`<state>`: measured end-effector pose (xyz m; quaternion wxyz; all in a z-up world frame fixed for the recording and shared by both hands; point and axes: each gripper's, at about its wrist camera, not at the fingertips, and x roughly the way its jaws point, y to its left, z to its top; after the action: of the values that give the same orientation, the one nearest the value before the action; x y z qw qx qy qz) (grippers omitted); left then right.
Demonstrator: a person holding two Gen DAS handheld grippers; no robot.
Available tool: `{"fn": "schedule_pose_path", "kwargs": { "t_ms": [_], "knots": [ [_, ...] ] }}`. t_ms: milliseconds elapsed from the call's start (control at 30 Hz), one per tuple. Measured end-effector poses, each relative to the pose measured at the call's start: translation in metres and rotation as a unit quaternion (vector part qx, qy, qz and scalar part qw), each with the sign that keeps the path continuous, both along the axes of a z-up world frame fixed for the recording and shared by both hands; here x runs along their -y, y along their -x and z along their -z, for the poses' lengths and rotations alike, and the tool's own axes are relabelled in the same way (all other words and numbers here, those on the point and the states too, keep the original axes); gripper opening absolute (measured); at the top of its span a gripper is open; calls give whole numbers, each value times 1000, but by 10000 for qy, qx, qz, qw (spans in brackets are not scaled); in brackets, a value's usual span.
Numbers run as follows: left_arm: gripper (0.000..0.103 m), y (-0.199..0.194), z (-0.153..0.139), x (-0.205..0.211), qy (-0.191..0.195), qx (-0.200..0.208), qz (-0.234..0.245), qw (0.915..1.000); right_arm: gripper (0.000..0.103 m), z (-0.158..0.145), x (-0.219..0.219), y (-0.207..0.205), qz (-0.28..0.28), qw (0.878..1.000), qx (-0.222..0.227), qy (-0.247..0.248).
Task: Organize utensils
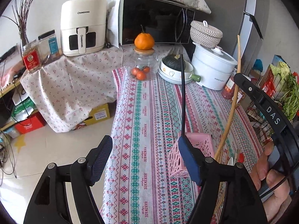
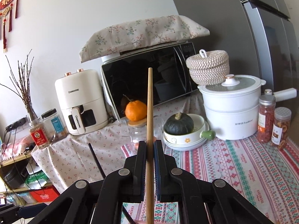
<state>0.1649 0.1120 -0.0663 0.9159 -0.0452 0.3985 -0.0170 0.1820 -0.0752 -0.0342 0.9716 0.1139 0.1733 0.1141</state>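
My right gripper (image 2: pixel 149 145) is shut on a bamboo chopstick (image 2: pixel 149 123) that runs upright between its pads; the same chopstick shows in the left wrist view (image 1: pixel 232 100), slanting up from near the pink basket. My left gripper (image 1: pixel 144 150) is open and empty above the patterned tablecloth (image 1: pixel 149 123). A pink perforated basket (image 1: pixel 190 154) stands on the cloth behind the left gripper's right finger. A black chopstick (image 1: pixel 183 93) stands upright out of the basket; it also shows in the right wrist view (image 2: pixel 96 160).
A glass jar of oranges (image 1: pixel 143 67) with an orange on its lid, a bowl holding a dark squash (image 1: pixel 174 69), a white pot (image 1: pixel 213 69) and a woven basket (image 1: pixel 205 33) stand at the table's far end. Microwave (image 1: pixel 155 20) and air fryer (image 1: pixel 83 28) stand behind. A wire rack of vegetables (image 1: pixel 280 93) is right.
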Motion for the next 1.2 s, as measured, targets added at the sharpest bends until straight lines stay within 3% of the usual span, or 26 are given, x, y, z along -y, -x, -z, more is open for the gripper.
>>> {"fn": "schedule_pose_path", "kwargs": {
  "t_ms": [333,433,500,700,900,1067,1200],
  "knots": [
    [83,1,5,-4,8,-138,-113,9998,8,23,-10,-2,-334,9978,-508,266],
    [87,3,3,-1,-22,-103,-123,9999,22,18,-7,3,-445,9971,-514,327],
    [90,5,2,1,-32,-79,-123,9999,44,12,-1,8,-488,9973,-465,296],
    [92,12,-2,12,-80,-36,-38,10000,64,-7,27,23,-458,9969,-463,435],
    [93,21,-8,27,67,-19,147,9999,76,-19,68,39,-362,9964,-605,465],
    [93,27,-9,39,75,-15,352,9994,78,-18,95,48,-297,9942,-929,443],
    [93,23,-3,43,202,-269,565,9978,78,-10,106,45,-335,9899,-1340,307]
  ]
}}
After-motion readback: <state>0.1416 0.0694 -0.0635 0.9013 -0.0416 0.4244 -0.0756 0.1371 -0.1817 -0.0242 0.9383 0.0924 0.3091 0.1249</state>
